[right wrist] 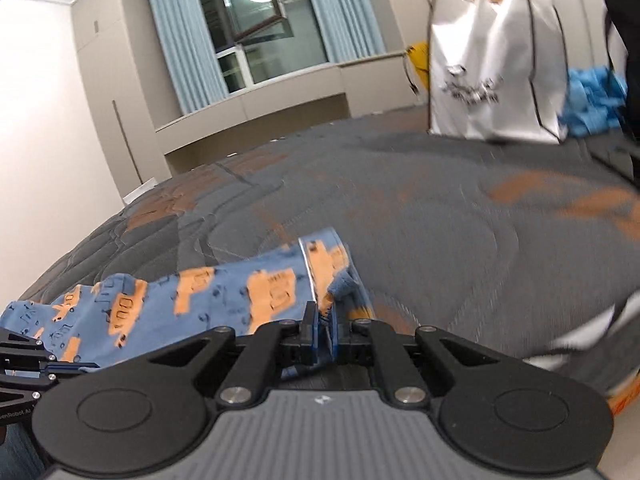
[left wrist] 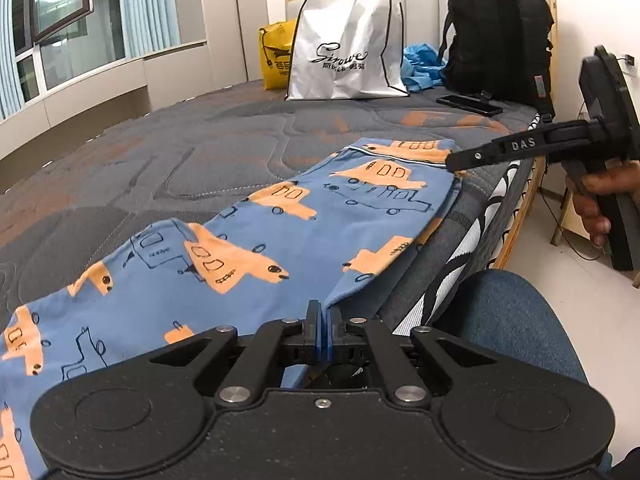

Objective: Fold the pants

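Pants held at two points on the bed.

The blue pants (left wrist: 248, 240) with orange vehicle print lie along the near edge of the grey quilted bed (left wrist: 180, 152). Left tool (left wrist: 325, 322) is clamped on a fabric edge; right tool (right wrist: 326, 326) is clamped on the waistband end. A white bag (left wrist: 344, 56), black backpack (left wrist: 500, 36) and phone (left wrist: 468, 105) sit by the headboard.
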Tool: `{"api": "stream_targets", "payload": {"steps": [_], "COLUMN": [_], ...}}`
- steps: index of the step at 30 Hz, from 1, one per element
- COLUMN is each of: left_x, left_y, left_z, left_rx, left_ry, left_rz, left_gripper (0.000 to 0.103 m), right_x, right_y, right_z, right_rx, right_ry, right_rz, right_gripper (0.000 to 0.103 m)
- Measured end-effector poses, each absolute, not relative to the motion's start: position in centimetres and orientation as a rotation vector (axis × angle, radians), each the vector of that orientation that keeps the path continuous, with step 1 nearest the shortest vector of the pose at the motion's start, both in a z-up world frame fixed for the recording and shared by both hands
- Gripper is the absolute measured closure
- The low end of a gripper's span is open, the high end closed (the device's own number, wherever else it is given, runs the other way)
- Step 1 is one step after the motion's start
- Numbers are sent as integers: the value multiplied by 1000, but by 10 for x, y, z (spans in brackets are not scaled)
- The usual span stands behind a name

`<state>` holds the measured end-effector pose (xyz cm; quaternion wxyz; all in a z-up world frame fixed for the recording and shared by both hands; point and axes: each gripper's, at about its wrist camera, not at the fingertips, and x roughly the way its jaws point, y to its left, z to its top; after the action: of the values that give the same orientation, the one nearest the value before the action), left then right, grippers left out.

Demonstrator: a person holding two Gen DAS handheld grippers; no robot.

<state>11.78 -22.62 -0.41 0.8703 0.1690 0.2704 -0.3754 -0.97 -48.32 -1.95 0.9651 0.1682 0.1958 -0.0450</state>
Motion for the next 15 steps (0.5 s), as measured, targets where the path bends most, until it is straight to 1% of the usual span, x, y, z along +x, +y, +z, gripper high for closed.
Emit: {"api": "stream_targets", "payload": {"steps": [2,3,4,5,6,7,9,11,12,13,14,15], "left_x": [119,119,119,119,120,121,120,120,120,120,120,119], "left_y": [-225,-224,-225,-224,-226,-227,-227,-227,-227,-227,-227,-226], "left_z": [-5,-5,-5,-6,-6,-7,-8,-8,-7,-7,-6,-4], "left_rx": [343,338,336,334,333,329,320,316,313,311,308,306], "left_ry": [570,573,574,576,579,582,582,579,578,578,577,572], "left_rz": [-775,-770,-766,-763,-759,-757,-750,-741,-737,-736,-736,-735], "left_gripper": [96,92,88,88,87,87,87,91,96,99,101,102], "right_x": [-5,-6,-8,-9,-10,-10,-5,7,13,18,20,19], "right_y": [-482,-484,-485,-486,-487,-487,-487,-490,-492,-494,-496,-497], "right_z": [-27,-26,-25,-23,-20,-18,-14,-14,-16,-18,-20,-19], "right_rx": [357,352,341,325,309,300,290,285,286,297,314,323], "right_ry": [398,401,392,384,376,370,368,386,399,410,411,399], "right_rz": [-74,-65,-70,-70,-68,-71,-82,-98,-101,-98,-98,-95], "right_gripper": [93,90,84,77,62,54,54,59,76,89,89,91]}}
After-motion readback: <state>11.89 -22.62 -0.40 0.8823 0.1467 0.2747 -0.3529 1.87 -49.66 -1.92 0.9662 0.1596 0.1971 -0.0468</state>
